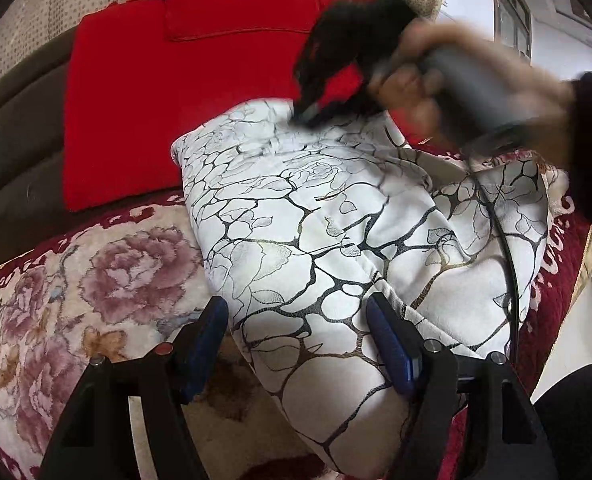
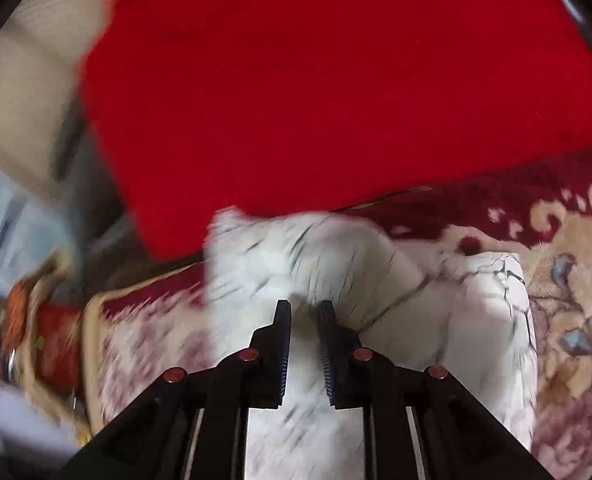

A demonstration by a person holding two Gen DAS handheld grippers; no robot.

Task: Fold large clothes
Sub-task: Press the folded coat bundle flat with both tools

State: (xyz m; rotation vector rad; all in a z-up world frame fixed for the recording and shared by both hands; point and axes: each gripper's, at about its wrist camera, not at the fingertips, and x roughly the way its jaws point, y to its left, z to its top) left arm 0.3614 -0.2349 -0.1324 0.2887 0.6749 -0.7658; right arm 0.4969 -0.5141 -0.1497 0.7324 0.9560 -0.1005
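Sofa cushions covered in a rose-patterned throw (image 1: 108, 280) carry everything I'm working on, with a big red cushion (image 1: 168, 112) propped against the backrest behind. Largest after that is the white garment (image 1: 315, 240), printed with black crackle lines and roses, lying folded into a thick bundle on the throw just in front of the red cushion.

My left gripper (image 1: 296, 344) hangs over the near end of the garment, its jaws wide, one on each side of the bundle's edge and gripping nothing. My right gripper (image 2: 303, 344) sits at the far end, near the cushion; its jaws are narrow with white fabric showing in the gap, but the blur means I cannot tell whether they actually pinch it.

I judge a late fold is under way, the far edge being worked. Next I'd close the left jaws on the near edge and bring both ends together evenly.
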